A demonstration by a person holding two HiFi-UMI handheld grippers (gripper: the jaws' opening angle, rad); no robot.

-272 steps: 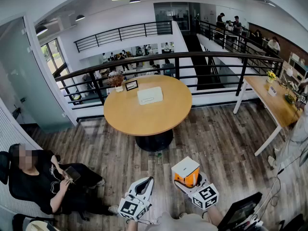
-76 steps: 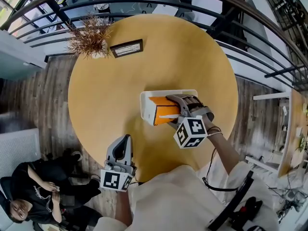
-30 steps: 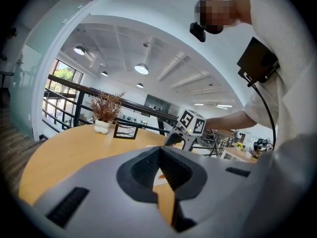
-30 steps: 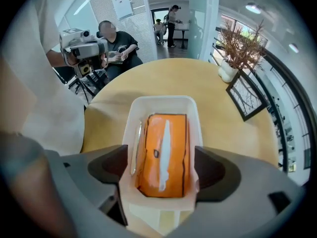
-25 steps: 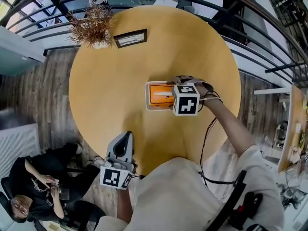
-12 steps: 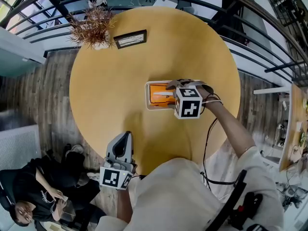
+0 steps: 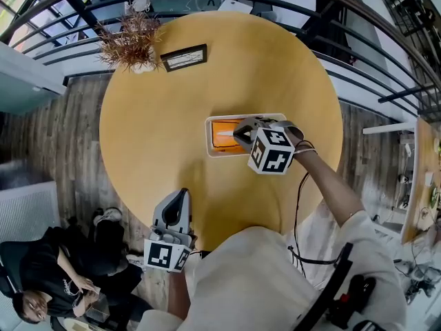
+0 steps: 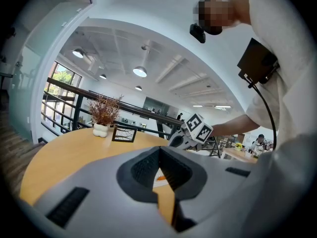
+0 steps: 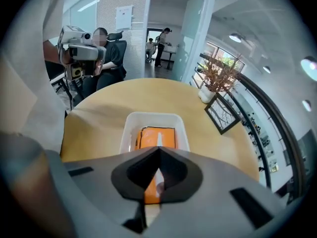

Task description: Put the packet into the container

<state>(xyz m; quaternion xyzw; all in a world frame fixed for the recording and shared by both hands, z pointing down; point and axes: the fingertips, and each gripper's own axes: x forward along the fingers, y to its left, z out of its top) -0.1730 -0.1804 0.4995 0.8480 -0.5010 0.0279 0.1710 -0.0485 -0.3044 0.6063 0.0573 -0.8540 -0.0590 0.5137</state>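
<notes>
The orange packet (image 7: 222, 134) lies flat inside the white container (image 7: 209, 138) near the middle of the round wooden table (image 7: 165, 109). My right gripper (image 7: 239, 131) hovers over the container's right end, shut with nothing between its jaws. In the right gripper view the packet (image 9: 156, 135) and the container (image 9: 130, 128) lie just beyond the closed tips of that gripper (image 9: 158, 150). My left gripper (image 7: 180, 195) rests at the table's near edge, shut and empty, well short of the container. In the left gripper view its closed tips (image 8: 159, 150) point across the table.
A dried plant in a white vase (image 7: 131, 40) and a small picture frame (image 7: 184, 56) stand at the table's far left. A black railing (image 7: 358, 26) runs behind the table. A seated person (image 7: 41, 295) is on the floor side at lower left.
The right gripper's jaws have closed and it has drawn back a little toward me. The packet stays in the container. The left gripper has not moved.
</notes>
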